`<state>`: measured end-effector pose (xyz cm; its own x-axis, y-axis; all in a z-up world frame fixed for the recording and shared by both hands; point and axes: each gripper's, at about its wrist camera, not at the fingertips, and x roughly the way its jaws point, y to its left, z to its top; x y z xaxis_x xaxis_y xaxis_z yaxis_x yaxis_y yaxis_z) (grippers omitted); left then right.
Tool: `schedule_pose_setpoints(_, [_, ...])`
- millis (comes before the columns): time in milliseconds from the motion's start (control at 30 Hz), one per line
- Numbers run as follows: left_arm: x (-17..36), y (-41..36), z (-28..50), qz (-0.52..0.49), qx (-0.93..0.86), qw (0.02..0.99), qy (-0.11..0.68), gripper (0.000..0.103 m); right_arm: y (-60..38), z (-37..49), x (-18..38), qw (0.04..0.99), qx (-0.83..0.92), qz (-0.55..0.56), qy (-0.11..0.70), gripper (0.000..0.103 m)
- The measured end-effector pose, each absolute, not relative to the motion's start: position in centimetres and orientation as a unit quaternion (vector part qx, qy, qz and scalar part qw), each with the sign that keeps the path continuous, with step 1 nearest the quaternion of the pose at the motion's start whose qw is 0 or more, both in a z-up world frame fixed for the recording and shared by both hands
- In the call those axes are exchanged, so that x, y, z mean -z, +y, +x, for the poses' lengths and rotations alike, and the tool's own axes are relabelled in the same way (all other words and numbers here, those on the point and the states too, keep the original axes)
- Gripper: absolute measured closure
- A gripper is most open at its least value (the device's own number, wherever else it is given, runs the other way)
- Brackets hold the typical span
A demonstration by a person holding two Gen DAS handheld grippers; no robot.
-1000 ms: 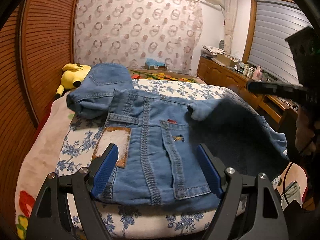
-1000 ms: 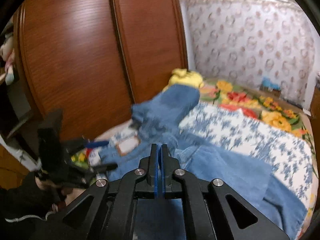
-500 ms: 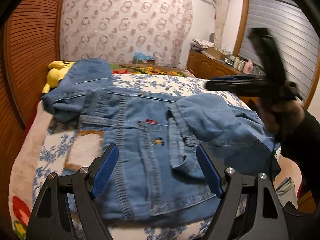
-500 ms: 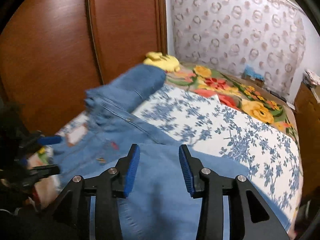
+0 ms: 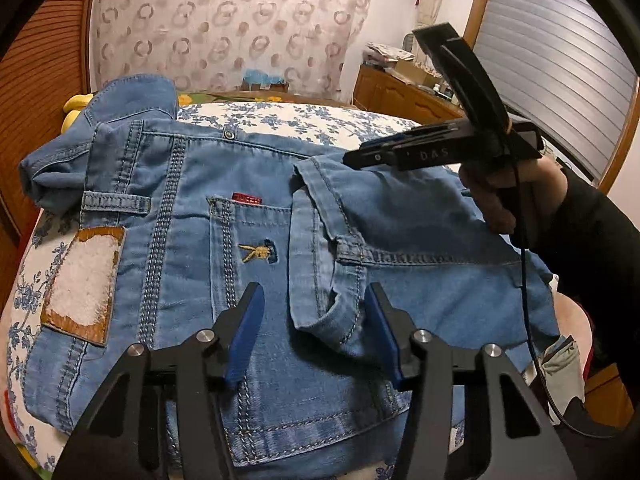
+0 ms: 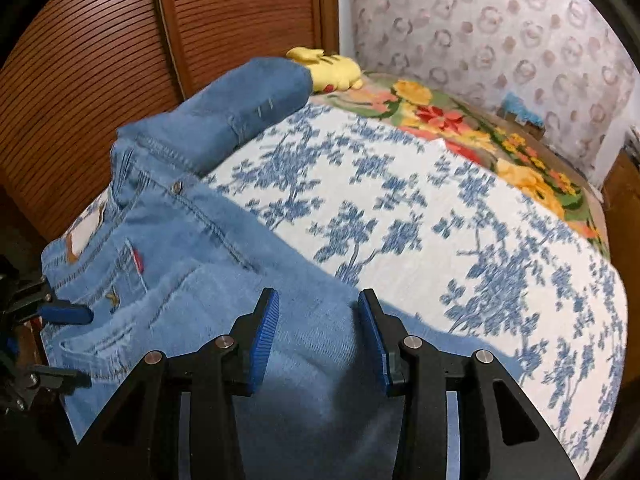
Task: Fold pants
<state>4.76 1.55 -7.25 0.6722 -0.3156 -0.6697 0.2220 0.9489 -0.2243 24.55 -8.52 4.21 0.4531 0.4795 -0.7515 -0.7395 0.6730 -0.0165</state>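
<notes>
One fold laid over, more folding left.
Your blue jeans lie on the floral bed, one part doubled over the seat, the far end still bunched. Your left gripper and right gripper hover over the denim, fingers spread, grasping nothing.

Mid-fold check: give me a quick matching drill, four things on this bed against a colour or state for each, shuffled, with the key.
1. jeans
2. plush toy
3. left gripper
4. waistband patch

a. yellow, by the wardrobe
b. open, empty, over the denim
c. white with a brown border
d. blue, one part folded over

Pairs: 1-d, 2-a, 3-b, 4-c
</notes>
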Motion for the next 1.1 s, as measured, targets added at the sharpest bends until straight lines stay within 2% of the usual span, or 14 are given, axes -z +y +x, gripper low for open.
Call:
schedule_pose_setpoints(167, [7.3, 1.5, 4.9, -0.06, 0.152, 0.912, 0.376, 0.056, -8.4, 25.0, -3.3, 0.826, -0.376, -0.174, 0.381, 0.06])
schedule_pose_setpoints(333, [7.3, 0.7, 5.1, -0.052, 0.157, 0.913, 0.373, 0.07, -8.2, 24.5, -3.2, 0.825, -0.381, -0.188, 0.373, 0.089])
schedule_pose_setpoints(367, [7.3, 0.6, 5.2, -0.051, 0.159, 0.913, 0.373, 0.072, -8.6, 24.0, -3.3, 0.827, -0.38, -0.194, 0.366, 0.09])
schedule_pose_setpoints(433, [7.2, 0.5, 5.2, -0.051, 0.166, 0.912, 0.371, 0.083, -9.1, 22.5, -3.7, 0.831, -0.381, -0.201, 0.351, 0.095])
schedule_pose_setpoints(533, [6.8, 0.1, 4.7, -0.041, 0.169, 0.918, 0.358, 0.091, -9.7, 20.2, -5.1, 0.85, -0.37, -0.202, 0.317, 0.095])
schedule_pose_setpoints(633, [5.4, 0.3, 3.8, -0.047, 0.173, 0.926, 0.334, 0.092, -10.9, 18.0, -7.0, 0.868, -0.367, -0.188, 0.278, 0.095])
schedule_pose_setpoints(933, [-0.4, 5.5, -0.5, -0.089, 0.134, 0.957, 0.242, 0.094, -9.3, 13.6, -12.7, 0.894, -0.391, -0.139, 0.169, 0.095])
schedule_pose_setpoints(1100, [-1.6, 9.5, -2.7, -0.095, 0.095, 0.965, 0.224, 0.094, -5.3, 11.7, -13.8, 0.895, -0.411, -0.118, 0.126, 0.095])
